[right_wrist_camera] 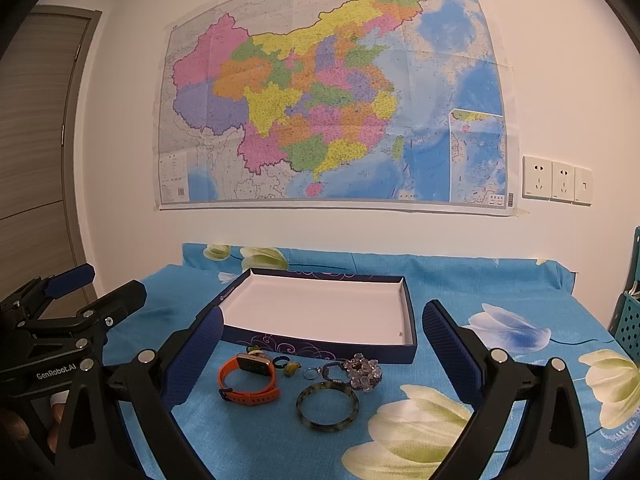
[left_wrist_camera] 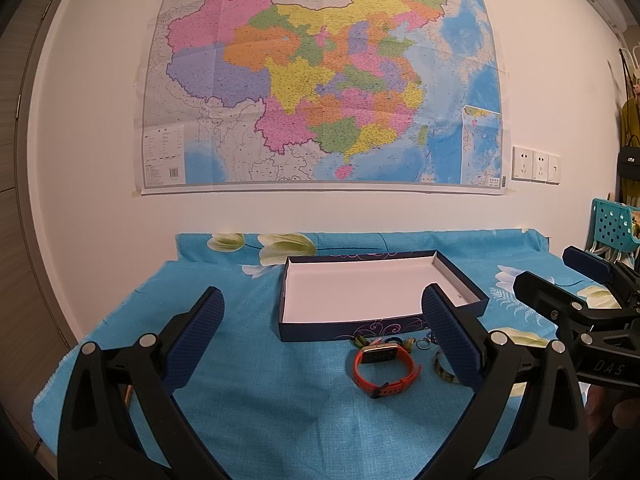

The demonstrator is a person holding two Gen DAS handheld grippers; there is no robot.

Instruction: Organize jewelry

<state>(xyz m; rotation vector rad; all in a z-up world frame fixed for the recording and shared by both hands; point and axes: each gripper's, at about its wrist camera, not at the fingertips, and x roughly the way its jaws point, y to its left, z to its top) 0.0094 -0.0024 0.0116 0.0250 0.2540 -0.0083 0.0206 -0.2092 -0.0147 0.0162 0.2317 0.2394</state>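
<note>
Jaws of both grippers wide apart, gripping nothing; box (right_wrist_camera: pixel 408 320) bare inside, jewelry (right_wrist_camera: pixel 304 376) before it.

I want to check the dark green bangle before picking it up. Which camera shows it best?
The right wrist view: the bangle lies whole and unobstructed on the blue cloth, between the open right tongs. In the left wrist view only part of it shows, the rest hidden behind a blue pad of the left tongs.

Wall: white, large coloured map (right_wrist_camera: pixel 332 92) taped up.
Sockets (right_wrist_camera: pixel 556 181): right of map.
Door (right_wrist_camera: pixel 36 152): left, wood-grain.
Table cover: blue floral cloth (right_wrist_camera: pixel 500 292).
</note>
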